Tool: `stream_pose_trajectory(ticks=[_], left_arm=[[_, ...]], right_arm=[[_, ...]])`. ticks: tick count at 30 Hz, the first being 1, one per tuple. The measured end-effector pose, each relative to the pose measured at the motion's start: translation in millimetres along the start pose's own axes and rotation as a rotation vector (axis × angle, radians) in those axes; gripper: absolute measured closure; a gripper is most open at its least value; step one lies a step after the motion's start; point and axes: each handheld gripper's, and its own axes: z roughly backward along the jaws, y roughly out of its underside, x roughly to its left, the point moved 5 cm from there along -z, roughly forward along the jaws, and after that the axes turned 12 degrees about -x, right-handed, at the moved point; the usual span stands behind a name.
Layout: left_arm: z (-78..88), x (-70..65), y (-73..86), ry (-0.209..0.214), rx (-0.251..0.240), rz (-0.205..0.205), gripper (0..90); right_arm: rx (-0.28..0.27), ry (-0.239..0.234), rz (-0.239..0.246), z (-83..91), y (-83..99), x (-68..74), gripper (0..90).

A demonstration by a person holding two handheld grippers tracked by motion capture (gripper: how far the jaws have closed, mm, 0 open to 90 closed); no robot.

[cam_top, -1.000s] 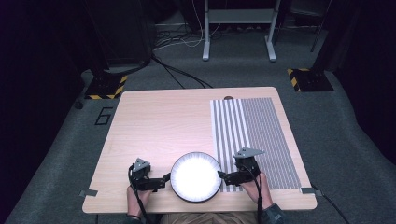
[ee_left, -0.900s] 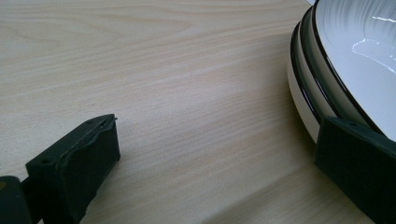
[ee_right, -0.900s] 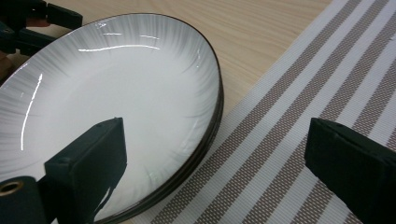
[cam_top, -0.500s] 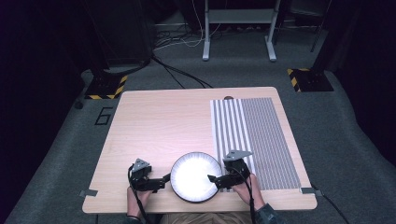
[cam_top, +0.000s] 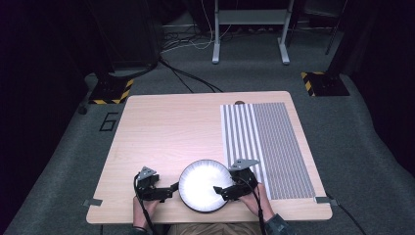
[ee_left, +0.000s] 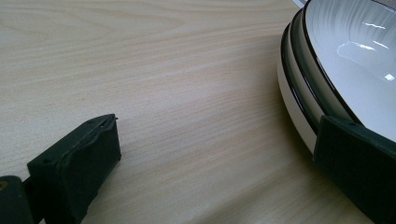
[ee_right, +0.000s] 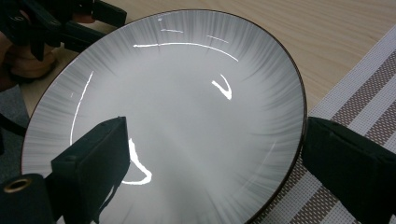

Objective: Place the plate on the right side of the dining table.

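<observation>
Both grippers sit at the near edge of the table (cam_top: 161, 127), one on each side of a plate (cam_top: 203, 183). Left gripper (cam_top: 169, 187): jaws spread wide and low over the bare wood; in its own view (ee_left: 210, 154) one jaw hangs clear above the table and the other sits at the plate's outer rim (ee_left: 299, 93), where two stacked rims show, so there may be more than one plate; whether that jaw touches cannot be told. Right gripper (cam_top: 219, 191): jaws also spread, straddling the plate's rim on its side. In its own view (ee_right: 205, 154) one jaw lies over the plate's glossy face (ee_right: 177, 102) and the other lies outside the rim, above a striped mat (ee_right: 364, 88). Contact with the plate cannot be confirmed. The mat (cam_top: 266, 147) begins just beyond the right gripper and the plate's edge overlaps it slightly. A hand (cam_top: 259, 203) holds the right gripper; the left gripper appears across the plate in the right gripper view (ee_right: 60, 25).
</observation>
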Motion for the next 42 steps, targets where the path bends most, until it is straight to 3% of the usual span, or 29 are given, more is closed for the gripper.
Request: stream_pose_trajectory(ticks=[42], left_arm=[[-0.9,0.2,-0.5,-0.01,-0.006,0.005,0.6]], right_arm=[[-0.005,0.043,0.009,-6.5,2.2,5.7,7.3]])
